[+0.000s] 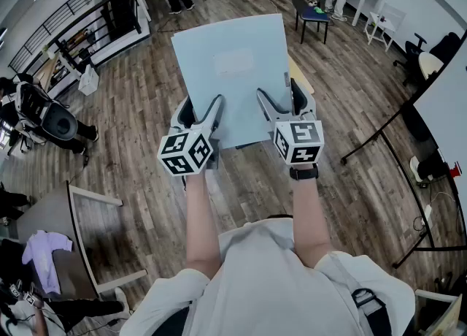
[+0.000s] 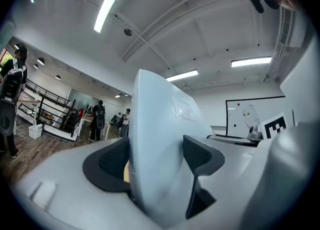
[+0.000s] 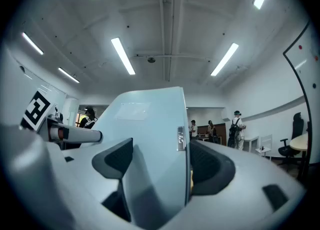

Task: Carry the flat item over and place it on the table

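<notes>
Fingers (image 2: 107,166) of left gripper (image 1: 201,104) are clamped on the near left corner of the flat item (image 1: 230,71), with dark pads on both faces and the sheet standing edge-on between them in the left gripper view. Left marker cube (image 1: 186,153) sits just below that corner, forearm under it.

Flat item is pale blue, rectangular and held up in the air over the wood floor (image 1: 146,93), touching no table. It has a faint rectangular label patch (image 1: 233,60) near its middle. A yellow piece (image 1: 298,75) peeks out past its right edge, and what it is cannot be told.

Right gripper (image 1: 279,97) grips the near right corner of the item, fingers (image 3: 212,169) spread wide but pressed on the sheet, one pad per face. There is a small metal tag (image 3: 181,138) on the item's right edge just above the pad. Right marker cube (image 1: 299,142) is below that corner, with a black watch (image 1: 303,173) on the wrist under it.

Surroundings relative to the item:
- Low and far left, a table (image 1: 44,214) with purple cloth (image 1: 45,247).
- Beyond the top right corner, a dark chair (image 1: 312,14).
- Far right, a whiteboard (image 1: 445,108) on a stand.
</notes>
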Action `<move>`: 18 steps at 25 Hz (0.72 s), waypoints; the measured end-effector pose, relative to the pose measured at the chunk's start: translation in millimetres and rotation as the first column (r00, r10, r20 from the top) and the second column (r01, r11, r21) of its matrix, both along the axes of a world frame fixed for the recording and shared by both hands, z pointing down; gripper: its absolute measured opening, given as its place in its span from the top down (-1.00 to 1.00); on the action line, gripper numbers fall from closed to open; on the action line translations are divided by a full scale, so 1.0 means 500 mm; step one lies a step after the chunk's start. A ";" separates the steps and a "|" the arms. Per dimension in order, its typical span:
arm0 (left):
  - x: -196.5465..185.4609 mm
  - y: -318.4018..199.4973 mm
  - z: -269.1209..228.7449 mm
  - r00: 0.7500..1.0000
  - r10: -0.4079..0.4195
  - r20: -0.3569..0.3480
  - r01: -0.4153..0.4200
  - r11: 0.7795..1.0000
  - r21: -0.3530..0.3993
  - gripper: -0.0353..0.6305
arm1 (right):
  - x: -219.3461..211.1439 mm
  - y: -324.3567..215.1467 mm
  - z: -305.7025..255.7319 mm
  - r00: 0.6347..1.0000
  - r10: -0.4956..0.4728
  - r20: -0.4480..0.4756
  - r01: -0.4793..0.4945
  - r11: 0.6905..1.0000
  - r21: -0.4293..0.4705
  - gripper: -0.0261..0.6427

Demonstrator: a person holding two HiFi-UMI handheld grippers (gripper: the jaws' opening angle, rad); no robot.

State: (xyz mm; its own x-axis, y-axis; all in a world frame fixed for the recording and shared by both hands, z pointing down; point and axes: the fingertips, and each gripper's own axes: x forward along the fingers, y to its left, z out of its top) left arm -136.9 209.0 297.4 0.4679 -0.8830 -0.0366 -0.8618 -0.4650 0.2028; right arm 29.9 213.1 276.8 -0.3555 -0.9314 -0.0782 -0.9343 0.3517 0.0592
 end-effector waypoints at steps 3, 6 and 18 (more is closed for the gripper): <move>-0.015 -0.005 0.009 1.000 -0.003 0.001 0.003 1.000 -0.003 -0.10 | -0.017 -0.008 0.014 1.000 0.000 0.012 0.000 1.000 -0.002 -0.17; -0.026 -0.011 0.021 1.000 -0.013 -0.010 0.013 1.000 -0.015 -0.10 | -0.027 -0.015 0.027 1.000 -0.010 0.018 0.010 1.000 -0.015 -0.17; -0.010 -0.166 0.096 0.998 -0.066 0.009 0.067 0.993 -0.100 -0.11 | -0.014 -0.186 0.112 0.999 -0.030 0.012 0.032 0.994 -0.105 -0.17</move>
